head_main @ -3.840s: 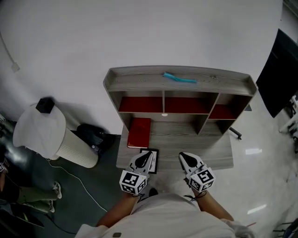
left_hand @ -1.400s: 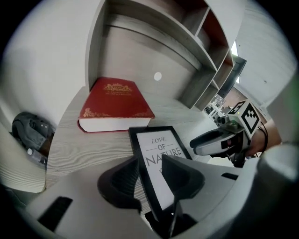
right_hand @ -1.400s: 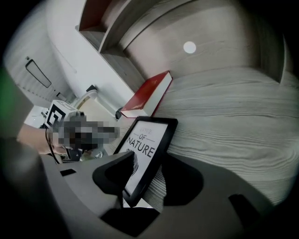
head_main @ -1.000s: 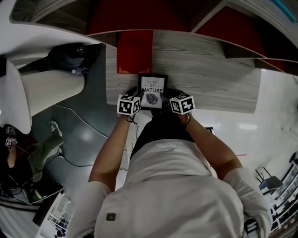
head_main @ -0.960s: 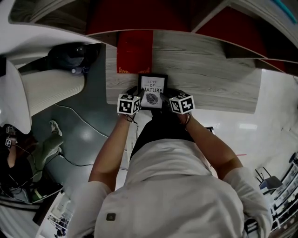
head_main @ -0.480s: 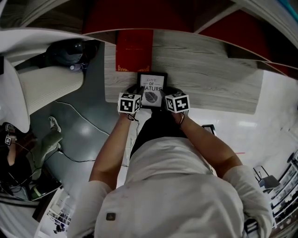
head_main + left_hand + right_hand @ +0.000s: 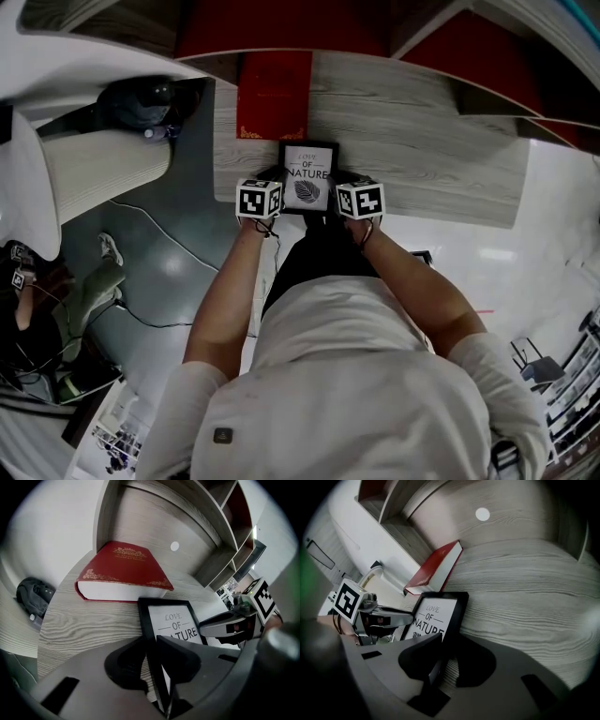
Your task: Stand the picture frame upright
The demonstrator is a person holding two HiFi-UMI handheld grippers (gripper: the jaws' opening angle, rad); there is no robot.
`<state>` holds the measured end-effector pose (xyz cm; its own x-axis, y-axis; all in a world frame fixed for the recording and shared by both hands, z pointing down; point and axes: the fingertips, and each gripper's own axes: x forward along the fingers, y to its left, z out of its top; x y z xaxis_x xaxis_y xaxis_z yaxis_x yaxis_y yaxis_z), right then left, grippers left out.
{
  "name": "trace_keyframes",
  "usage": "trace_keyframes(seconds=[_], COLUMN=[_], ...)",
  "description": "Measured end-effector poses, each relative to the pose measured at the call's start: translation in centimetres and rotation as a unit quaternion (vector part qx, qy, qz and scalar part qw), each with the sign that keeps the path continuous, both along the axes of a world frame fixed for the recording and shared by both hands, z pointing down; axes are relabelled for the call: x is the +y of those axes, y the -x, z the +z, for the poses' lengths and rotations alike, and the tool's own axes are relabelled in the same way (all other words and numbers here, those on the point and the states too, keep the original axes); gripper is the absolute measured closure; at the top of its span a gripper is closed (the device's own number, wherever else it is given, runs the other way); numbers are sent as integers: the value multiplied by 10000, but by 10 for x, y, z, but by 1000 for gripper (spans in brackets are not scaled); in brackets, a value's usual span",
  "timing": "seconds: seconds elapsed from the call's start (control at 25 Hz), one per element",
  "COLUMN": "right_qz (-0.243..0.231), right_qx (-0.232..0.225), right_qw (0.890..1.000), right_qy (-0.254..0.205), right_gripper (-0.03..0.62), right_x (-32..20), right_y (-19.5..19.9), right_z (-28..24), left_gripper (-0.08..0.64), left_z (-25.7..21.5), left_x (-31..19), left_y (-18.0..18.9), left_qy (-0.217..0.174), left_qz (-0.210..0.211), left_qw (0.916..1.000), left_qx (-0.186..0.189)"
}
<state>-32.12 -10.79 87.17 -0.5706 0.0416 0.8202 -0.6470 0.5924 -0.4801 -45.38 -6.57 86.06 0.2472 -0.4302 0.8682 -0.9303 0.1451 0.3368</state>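
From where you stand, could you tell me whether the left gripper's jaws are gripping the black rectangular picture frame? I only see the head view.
Observer: Yes. The left gripper has jaws that have just been closing, and they pinch the black picture frame by its left rail.
Operator: And the right one, please?
Observer: The right gripper has just been closing too, and its jaws clamp the right rail.
Operator: Which way does the red hardcover book face?
Observer: Its white page edges face the frame.

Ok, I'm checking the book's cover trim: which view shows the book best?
Left gripper view: the book lies close, gold cover trim and page edge plain. Right gripper view shows it farther, foreshortened; head view, small from above.
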Motion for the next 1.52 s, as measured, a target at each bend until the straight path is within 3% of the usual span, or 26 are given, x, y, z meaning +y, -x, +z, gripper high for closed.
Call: trace_keyframes(seconds=[0.32, 0.72, 1.04, 1.52], right_qz=[262, 779, 1179, 1836], right_qx=[-192, -538, -628, -650], right_qw=[9991, 9902, 9775, 9537], right_qy=[-273, -1032, -1633, -2290], right_gripper=[511, 514, 517, 517], right_x=[-1, -4, -2, -28], right_y=[-19, -36, -66, -144], right_z=[-32, -93, -149, -215], left_gripper=[472, 476, 476, 476], left_z=[-33, -102, -162, -226], left_x=[1, -13, -16, -58], left_y=[-18, -33, -62, -137], left_qy=[-344, -1146, -1841, -2461], left_qz=[70, 411, 776, 1381], left_qw=[9993, 9916, 9775, 9576], left_qx=[-107, -440, -683, -583])
